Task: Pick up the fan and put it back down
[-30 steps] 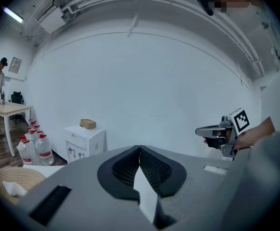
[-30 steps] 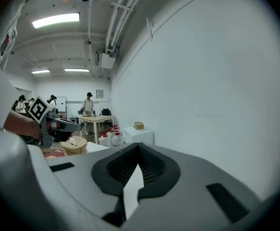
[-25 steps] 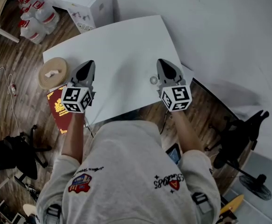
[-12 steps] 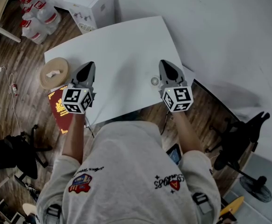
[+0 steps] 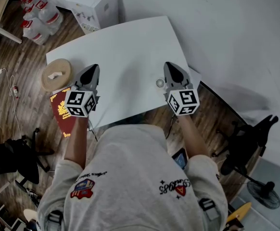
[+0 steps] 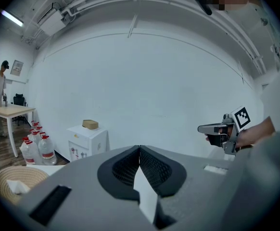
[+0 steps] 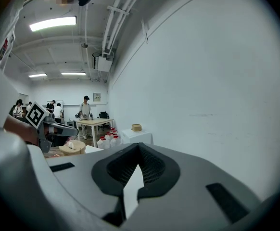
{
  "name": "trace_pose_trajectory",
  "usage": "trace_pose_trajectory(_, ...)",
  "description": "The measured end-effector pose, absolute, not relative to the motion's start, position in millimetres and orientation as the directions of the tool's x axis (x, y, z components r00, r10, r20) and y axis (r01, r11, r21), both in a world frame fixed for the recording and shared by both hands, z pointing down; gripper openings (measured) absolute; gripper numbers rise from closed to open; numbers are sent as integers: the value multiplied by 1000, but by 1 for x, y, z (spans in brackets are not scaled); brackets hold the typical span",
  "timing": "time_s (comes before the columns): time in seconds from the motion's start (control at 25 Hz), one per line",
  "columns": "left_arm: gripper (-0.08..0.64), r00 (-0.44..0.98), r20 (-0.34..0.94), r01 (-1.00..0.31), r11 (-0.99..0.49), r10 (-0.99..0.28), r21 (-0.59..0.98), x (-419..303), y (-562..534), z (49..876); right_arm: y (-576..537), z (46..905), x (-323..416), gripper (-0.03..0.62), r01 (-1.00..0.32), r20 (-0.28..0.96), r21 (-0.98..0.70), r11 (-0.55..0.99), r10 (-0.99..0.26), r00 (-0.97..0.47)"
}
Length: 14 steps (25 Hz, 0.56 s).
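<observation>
A small round white fan [image 5: 159,83] lies on the white table [image 5: 125,47] near its front edge, just left of my right gripper [image 5: 171,67]. That gripper hovers over the table's right side, shut and empty; in the right gripper view its jaws [image 7: 139,146] meet at the tips with nothing between them. My left gripper [image 5: 93,69] hangs over the table's left front part, also shut and empty, its tips touching [image 6: 139,148]. The fan does not show in either gripper view. Each gripper view catches the other gripper at its side.
A round woven basket [image 5: 55,74] sits at the table's left corner, with a red booklet [image 5: 60,110] beside it. Beyond the table stand a white cabinet [image 5: 97,6] and several water bottles [image 5: 36,18]. A black stand [image 5: 248,138] and a floor fan [image 5: 263,194] are at the right.
</observation>
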<state>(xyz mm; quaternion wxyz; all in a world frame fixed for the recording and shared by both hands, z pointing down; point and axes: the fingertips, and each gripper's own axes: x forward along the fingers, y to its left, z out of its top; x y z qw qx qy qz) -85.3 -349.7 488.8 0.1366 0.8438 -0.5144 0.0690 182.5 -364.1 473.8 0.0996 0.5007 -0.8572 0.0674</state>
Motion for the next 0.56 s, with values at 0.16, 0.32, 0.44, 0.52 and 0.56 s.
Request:
trace_pose_trajectory(0.16,5,468,266,-883,-439,-843,165,-83,-348,492,-362,474,181,2,-870,243,-16,493,-842,-482)
trace_pose_trajectory(0.32,5,468,269,-883,-438,-842,168,-85,-347,493,-361,476,178,3,-868,249,-11,496,-839,-483)
trace_pose_trajectory(0.44,5,467,271,-884,-435,-842,171,-87,-347,495,-360,478,179,3,-868,257,-14,496,-838,-482)
trace_pose_trajectory(0.52,5,467,275,-884,-434,-840,175,-87,-346,497,-360,478,179,2,-869,260,-22,494,-837,-482)
trace_pose_trajectory(0.56,5,468,277,-883,-434,-839,177,-87,-345,498,-359,478,179,2,-869,261,-27,493,-836,-483)
